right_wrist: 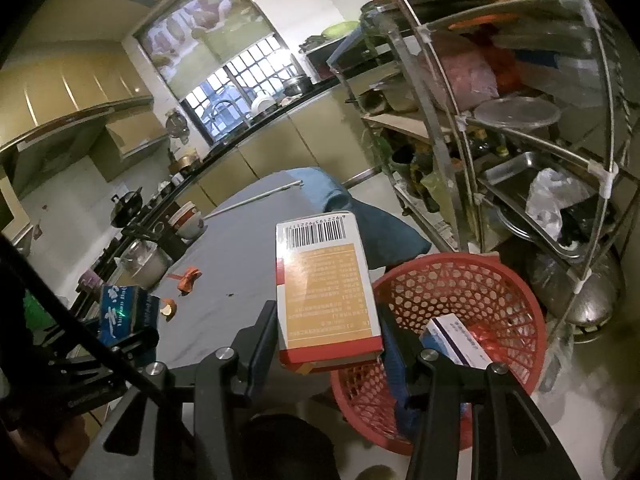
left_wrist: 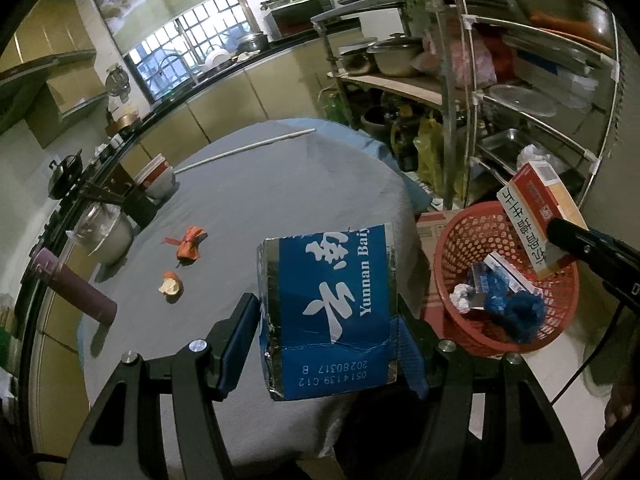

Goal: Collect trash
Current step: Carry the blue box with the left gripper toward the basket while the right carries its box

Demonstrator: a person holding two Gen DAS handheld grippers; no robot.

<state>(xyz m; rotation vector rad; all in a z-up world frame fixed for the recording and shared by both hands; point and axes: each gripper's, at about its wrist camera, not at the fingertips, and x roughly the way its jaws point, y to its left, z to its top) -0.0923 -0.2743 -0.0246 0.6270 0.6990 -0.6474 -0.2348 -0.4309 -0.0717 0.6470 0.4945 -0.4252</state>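
Note:
My left gripper (left_wrist: 326,332) is shut on a blue Yunnan Baiyao box (left_wrist: 328,304) and holds it above the grey table (left_wrist: 256,200). My right gripper (right_wrist: 328,320) is shut on a red and orange medicine box (right_wrist: 324,288) at the rim of the red basket (right_wrist: 460,280). In the left wrist view that box (left_wrist: 540,204) hangs over the basket (left_wrist: 452,248), which holds a white box, crumpled paper and blue trash. Orange peel (left_wrist: 171,285) and an orange wrapper (left_wrist: 191,243) lie on the table.
A steel shelf rack (right_wrist: 520,140) with pots and trays stands right behind the basket. Stacked bowls (left_wrist: 156,178), a white rod (left_wrist: 244,148) and a maroon flask (left_wrist: 80,292) are at the table's left and far side. A cardboard box (left_wrist: 430,232) sits under the basket.

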